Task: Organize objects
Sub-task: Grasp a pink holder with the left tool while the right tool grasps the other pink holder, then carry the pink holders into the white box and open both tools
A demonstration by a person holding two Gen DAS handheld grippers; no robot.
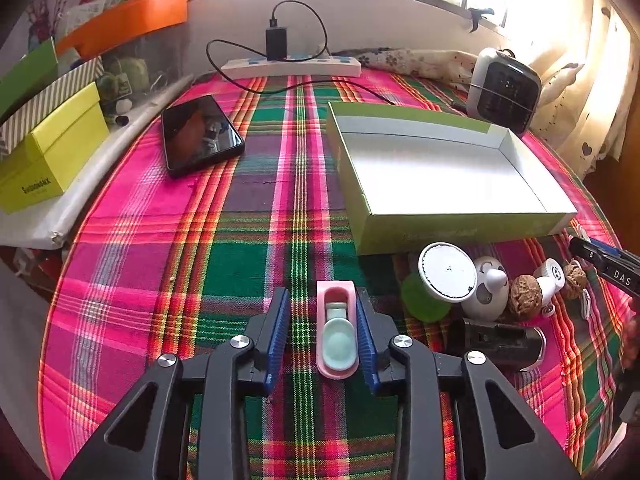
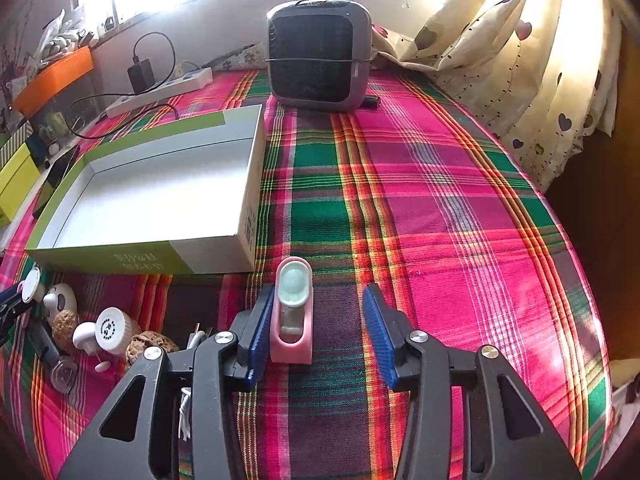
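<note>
Both grippers sit low over the plaid cloth (image 2: 420, 184). The left gripper (image 1: 322, 336) is spread wide, the pink holder (image 1: 337, 332) against its right pad. The right gripper (image 2: 318, 336) gapes too, the same holder at its left pad. "DAS" reads on a black tool (image 1: 612, 268) beside the open box (image 1: 440, 176); the box's print is illegible.
</note>
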